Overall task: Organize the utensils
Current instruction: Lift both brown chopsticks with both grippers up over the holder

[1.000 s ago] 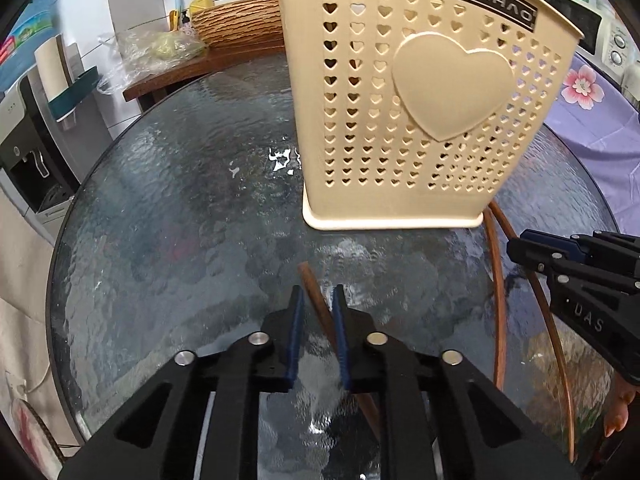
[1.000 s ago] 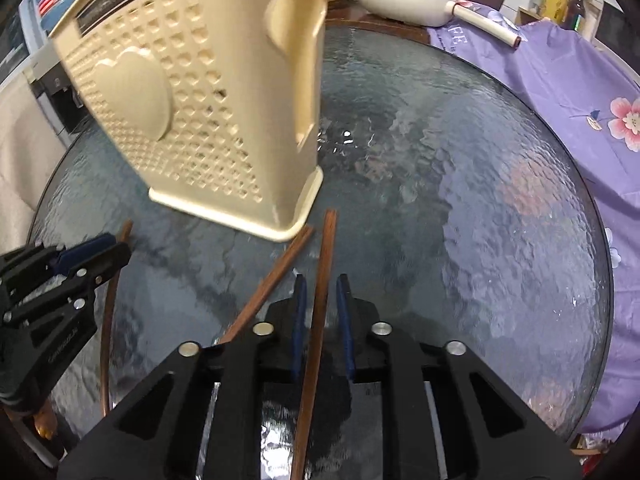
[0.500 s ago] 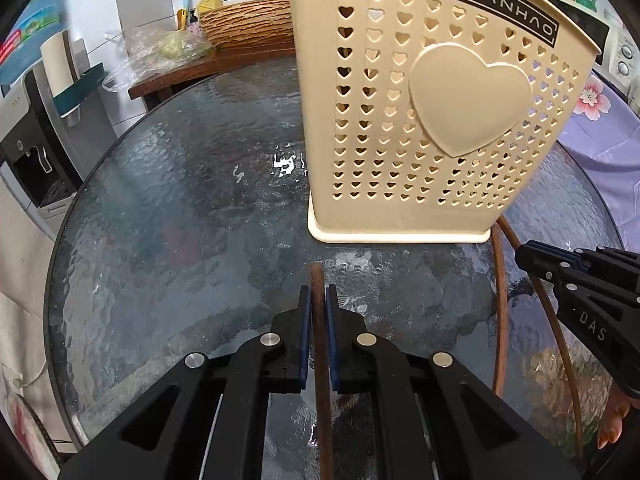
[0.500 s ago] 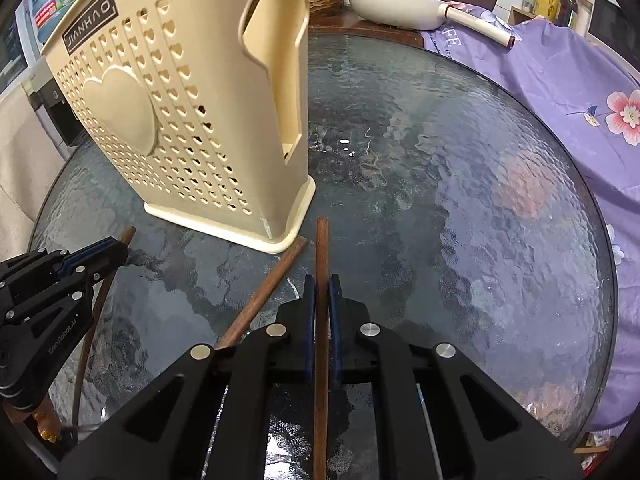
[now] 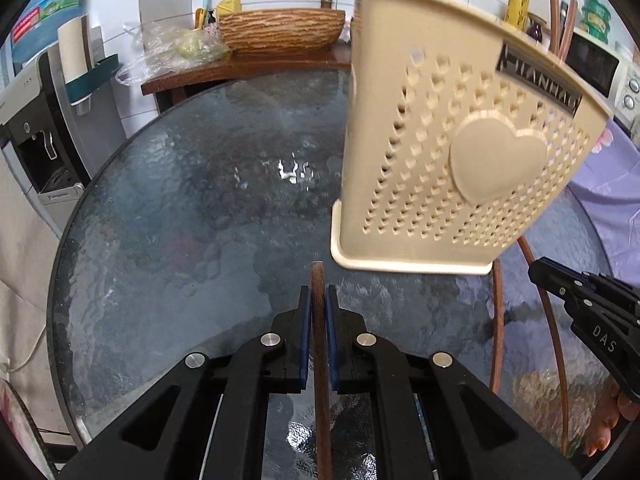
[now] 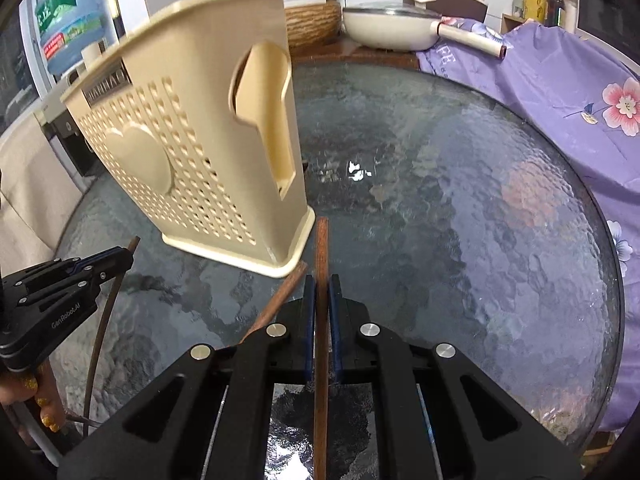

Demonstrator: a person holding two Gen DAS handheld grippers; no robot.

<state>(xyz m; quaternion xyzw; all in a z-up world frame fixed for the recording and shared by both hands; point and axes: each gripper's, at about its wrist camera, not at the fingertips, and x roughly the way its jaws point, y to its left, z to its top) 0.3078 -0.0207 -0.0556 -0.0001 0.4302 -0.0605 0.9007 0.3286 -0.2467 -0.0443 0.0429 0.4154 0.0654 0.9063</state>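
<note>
A cream perforated utensil holder [image 5: 460,168] with a heart stands on the round glass table [image 5: 180,220]; it also shows in the right wrist view [image 6: 192,160], with brown sticks rising from its top. My left gripper [image 5: 316,296] is shut on a brown chopstick [image 5: 318,280], held above the table just in front of the holder's base. My right gripper [image 6: 321,284] is shut on another brown chopstick [image 6: 322,240] near the holder's corner. A further chopstick [image 6: 280,300] lies on the glass by the right gripper. The right gripper shows in the left wrist view [image 5: 592,316]; the left gripper shows in the right wrist view [image 6: 68,280].
Two more chopsticks [image 5: 498,320] lie on the glass right of the left gripper. A wooden side table with a wicker bowl [image 5: 280,30] stands behind. A white pan [image 6: 392,26] and purple flowered cloth [image 6: 560,80] lie at the back right.
Both grippers closed on their chopsticks and lifted them off the glass. Both views rose and tilted back, so the holder looks further away.
</note>
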